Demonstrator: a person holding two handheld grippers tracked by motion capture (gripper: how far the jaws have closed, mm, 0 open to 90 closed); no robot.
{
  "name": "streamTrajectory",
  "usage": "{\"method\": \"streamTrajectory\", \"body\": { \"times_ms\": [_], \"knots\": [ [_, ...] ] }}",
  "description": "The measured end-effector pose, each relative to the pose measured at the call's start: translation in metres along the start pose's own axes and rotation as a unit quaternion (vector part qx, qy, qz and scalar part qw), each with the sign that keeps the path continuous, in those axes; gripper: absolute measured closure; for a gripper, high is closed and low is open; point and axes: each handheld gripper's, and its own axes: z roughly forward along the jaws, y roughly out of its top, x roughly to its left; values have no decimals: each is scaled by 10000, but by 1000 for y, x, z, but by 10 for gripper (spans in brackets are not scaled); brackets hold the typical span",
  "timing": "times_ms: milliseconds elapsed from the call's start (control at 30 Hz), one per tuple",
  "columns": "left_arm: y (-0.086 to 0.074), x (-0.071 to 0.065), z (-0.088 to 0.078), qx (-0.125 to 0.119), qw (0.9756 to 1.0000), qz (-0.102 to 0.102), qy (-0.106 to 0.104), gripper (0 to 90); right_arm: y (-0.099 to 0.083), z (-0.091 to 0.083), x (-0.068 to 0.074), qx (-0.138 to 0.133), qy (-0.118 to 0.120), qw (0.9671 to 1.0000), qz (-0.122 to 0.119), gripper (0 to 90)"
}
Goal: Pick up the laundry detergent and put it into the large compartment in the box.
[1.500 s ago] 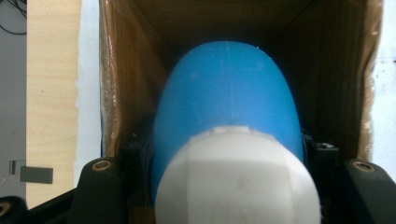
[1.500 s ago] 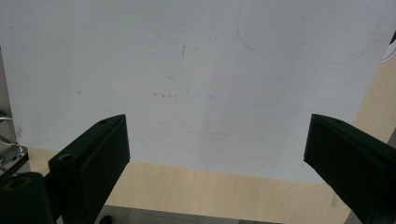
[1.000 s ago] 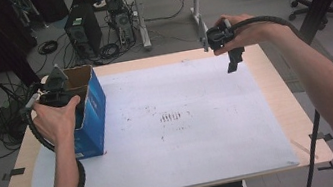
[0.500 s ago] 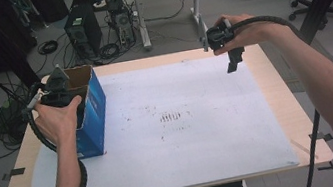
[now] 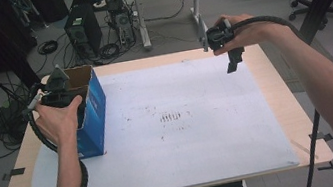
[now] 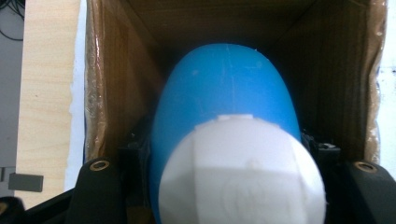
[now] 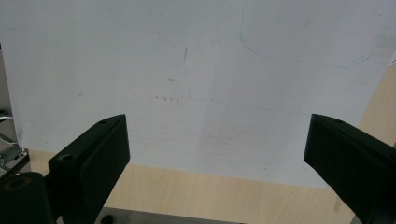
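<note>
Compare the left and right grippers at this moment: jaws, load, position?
The left gripper is shut on a blue bottle with a white cap; the right gripper stands wide open with nothing between its jaws. The left sits at the open top of the blue cardboard box at the table's left edge; the right hangs in the air above the white sheet near the far right corner. Both are hand-held, black and trail a cable.

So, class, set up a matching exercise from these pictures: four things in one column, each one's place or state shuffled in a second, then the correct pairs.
1. left gripper
2. right gripper
3. blue box
4. white sheet

a. spread flat over the table
b. jaws open, nothing between them
c. stands open-topped at the table's left side
d. shut on a blue-and-white bottle

Pairs: 1-d, 2-b, 3-c, 4-a
</note>
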Motion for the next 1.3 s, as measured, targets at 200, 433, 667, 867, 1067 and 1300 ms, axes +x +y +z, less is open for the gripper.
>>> {"method": "streamTrajectory", "body": {
  "times_ms": [200, 433, 667, 867, 1067, 1300],
  "knots": [
    [-1, 1, 3, 60, 10000, -65, -5, 318, -1, 0, 0, 7, 1, 10000, 17, 66],
    [-1, 2, 0, 28, 10000, -36, -32, 325, 0, 1, 0, 29, 12, 10000, 15, 66],
    [2, 0, -10, -89, 10000, -23, -11, 319, 0, 1, -1, 25, 15, 10000, 18, 66],
    [5, -2, -20, -147, 9999, 15, 53, 304, 0, 1, 0, 31, 13, 10000, 15, 66],
    [8, -4, -31, -267, 9996, 61, 82, 295, 0, 1, 0, 29, 16, 10000, 19, 66],
    [12, -10, -51, -473, 9986, 200, 97, 296, 0, 0, 1, 13, 15, 10000, 20, 66]
  ]
}}
